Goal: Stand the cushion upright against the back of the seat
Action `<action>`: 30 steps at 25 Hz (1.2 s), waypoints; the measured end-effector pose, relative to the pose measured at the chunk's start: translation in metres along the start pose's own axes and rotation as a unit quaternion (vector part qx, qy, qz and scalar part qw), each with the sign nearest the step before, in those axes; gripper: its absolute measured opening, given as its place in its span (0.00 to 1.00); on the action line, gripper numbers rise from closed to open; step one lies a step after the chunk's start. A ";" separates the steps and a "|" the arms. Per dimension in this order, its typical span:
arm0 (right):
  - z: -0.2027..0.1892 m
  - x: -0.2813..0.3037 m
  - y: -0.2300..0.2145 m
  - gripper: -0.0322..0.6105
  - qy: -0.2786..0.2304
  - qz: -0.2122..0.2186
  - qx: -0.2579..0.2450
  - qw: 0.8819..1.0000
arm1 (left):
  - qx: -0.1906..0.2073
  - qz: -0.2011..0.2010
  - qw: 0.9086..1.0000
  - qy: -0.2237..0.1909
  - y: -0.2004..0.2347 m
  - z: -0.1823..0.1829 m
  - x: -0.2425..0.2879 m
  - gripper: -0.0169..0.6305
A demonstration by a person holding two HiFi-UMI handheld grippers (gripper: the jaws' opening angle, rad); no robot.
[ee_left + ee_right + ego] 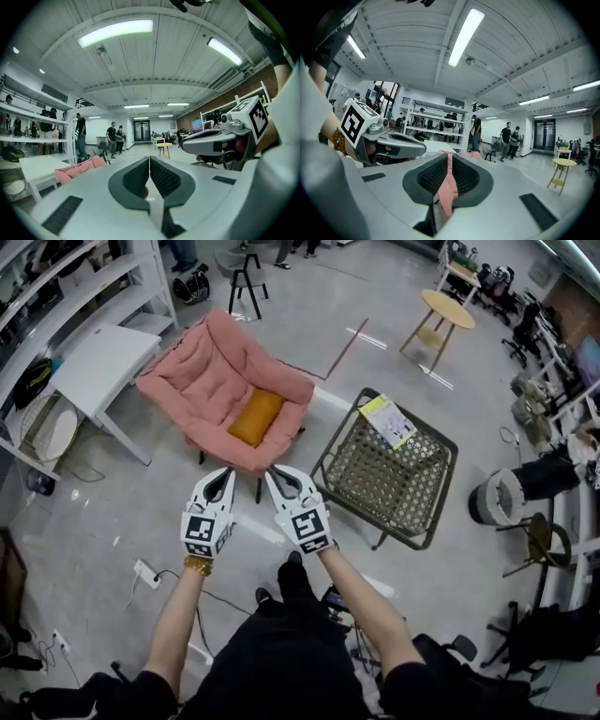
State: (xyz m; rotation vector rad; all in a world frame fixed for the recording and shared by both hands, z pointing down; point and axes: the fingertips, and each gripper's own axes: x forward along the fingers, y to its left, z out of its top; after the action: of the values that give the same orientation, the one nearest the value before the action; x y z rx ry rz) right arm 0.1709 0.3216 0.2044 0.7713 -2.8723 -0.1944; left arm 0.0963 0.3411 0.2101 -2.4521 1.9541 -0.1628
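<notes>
An orange cushion (255,417) lies flat on the seat of a pink padded chair (202,362). My left gripper (228,472) and right gripper (273,472) are held side by side just short of the chair's front edge, both shut and empty, not touching the cushion. In the left gripper view the jaws (149,159) meet at the tip, with the pink chair (77,169) low at left and the right gripper (185,145) alongside. In the right gripper view the shut right gripper (450,154) has the chair's pink (447,187) showing behind its jaws.
A wicker chair (412,493) holding a yellow-and-white booklet (389,420) stands right of the pink chair. A white table (98,362) and shelving are at left. A round wooden table (447,310) and a black stool (246,277) stand farther off. A power strip (147,573) lies on the floor.
</notes>
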 end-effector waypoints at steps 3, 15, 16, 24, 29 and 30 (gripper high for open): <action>-0.008 0.014 -0.024 0.08 -0.008 0.004 0.005 1.000 | 0.005 0.004 1.000 0.011 0.006 -0.003 0.023 0.05; -0.027 0.054 -0.108 0.08 -0.022 0.032 0.043 0.998 | 0.032 -0.009 0.997 0.070 0.009 -0.011 0.107 0.05; -0.029 0.056 -0.111 0.08 -0.021 0.032 0.046 0.998 | 0.031 -0.009 0.997 0.072 0.011 -0.012 0.112 0.05; -0.040 0.086 -0.122 0.08 0.001 0.026 0.058 0.998 | 0.022 -0.034 0.997 0.072 0.034 -0.020 0.145 0.05; -0.041 0.123 -0.121 0.18 0.026 0.023 0.055 0.998 | 0.013 -0.062 0.996 0.068 0.070 -0.028 0.163 0.05; -0.039 0.131 -0.121 0.18 0.029 0.018 0.058 0.998 | 0.010 -0.068 0.995 0.068 0.080 -0.029 0.165 0.05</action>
State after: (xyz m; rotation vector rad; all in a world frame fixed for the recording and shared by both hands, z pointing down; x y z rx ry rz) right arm 0.1246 0.1483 0.2384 0.7304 -2.8597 -0.0016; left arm 0.0527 0.1645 0.2472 -2.6249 1.8219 -0.3576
